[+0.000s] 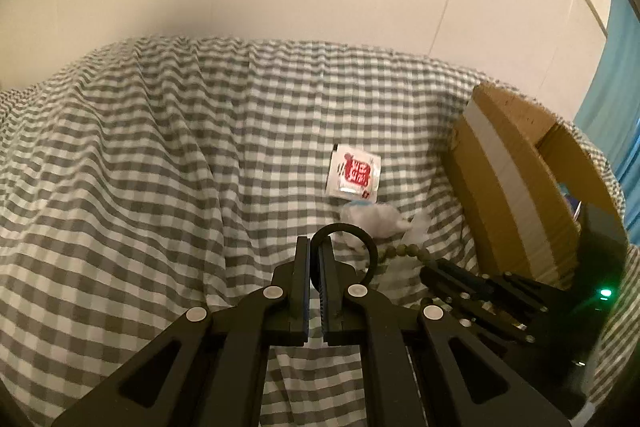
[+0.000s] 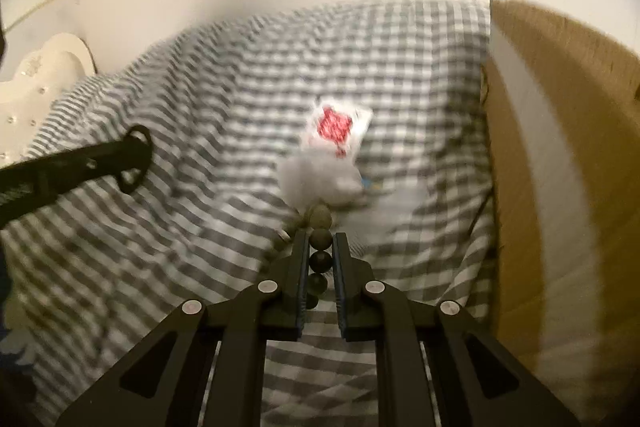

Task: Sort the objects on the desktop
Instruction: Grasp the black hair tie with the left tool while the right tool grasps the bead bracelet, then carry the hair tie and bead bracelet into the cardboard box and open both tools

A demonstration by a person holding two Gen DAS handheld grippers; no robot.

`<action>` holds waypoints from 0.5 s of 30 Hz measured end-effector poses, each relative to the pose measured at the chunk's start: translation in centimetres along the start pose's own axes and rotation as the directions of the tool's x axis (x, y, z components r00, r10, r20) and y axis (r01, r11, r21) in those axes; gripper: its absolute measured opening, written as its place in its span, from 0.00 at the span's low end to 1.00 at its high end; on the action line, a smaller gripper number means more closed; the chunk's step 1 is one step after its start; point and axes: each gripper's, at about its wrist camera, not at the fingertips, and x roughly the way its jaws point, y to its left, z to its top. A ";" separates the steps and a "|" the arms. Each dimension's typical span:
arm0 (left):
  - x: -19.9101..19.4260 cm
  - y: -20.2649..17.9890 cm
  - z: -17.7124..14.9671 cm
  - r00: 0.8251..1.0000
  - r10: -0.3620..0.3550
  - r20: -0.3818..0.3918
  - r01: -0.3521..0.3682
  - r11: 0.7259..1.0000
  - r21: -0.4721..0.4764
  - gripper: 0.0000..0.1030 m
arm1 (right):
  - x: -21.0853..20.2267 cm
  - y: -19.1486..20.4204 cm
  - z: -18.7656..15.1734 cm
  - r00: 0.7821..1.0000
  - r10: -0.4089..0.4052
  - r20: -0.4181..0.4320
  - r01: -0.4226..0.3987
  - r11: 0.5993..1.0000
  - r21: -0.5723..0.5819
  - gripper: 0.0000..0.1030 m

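My left gripper (image 1: 314, 243) is shut on a black ring (image 1: 372, 251), which sticks out past its tips above the grey checked cloth (image 1: 160, 167). In the right wrist view that gripper (image 2: 120, 155) and its ring (image 2: 147, 155) reach in from the left. My right gripper (image 2: 321, 237) is shut on a string of olive beads (image 2: 321, 259); several beads sit in a row between its pads, and the rest trail ahead. The left wrist view shows the right gripper (image 1: 430, 273) low at the right with the bead string (image 1: 404, 250) running from it.
A white sachet with red print (image 1: 353, 175) (image 2: 338, 129) and a crumpled white tissue (image 1: 376, 217) (image 2: 320, 179) lie ahead on the cloth. An open cardboard box (image 1: 516, 179) (image 2: 552, 147) stands at the right. A white object (image 2: 44, 75) sits far left against the wall.
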 end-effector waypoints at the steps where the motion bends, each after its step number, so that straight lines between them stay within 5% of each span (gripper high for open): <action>1: -0.3 -0.1 0.1 1.000 0.003 0.007 -0.003 1.000 0.001 0.04 | -0.7 0.1 0.2 1.000 0.006 0.015 -0.006 1.000 -0.001 0.10; 15: -6.4 -2.9 1.5 0.988 0.019 0.152 -0.021 1.000 0.017 0.04 | -10.4 0.5 2.5 0.976 0.031 0.215 -0.033 0.999 0.004 0.10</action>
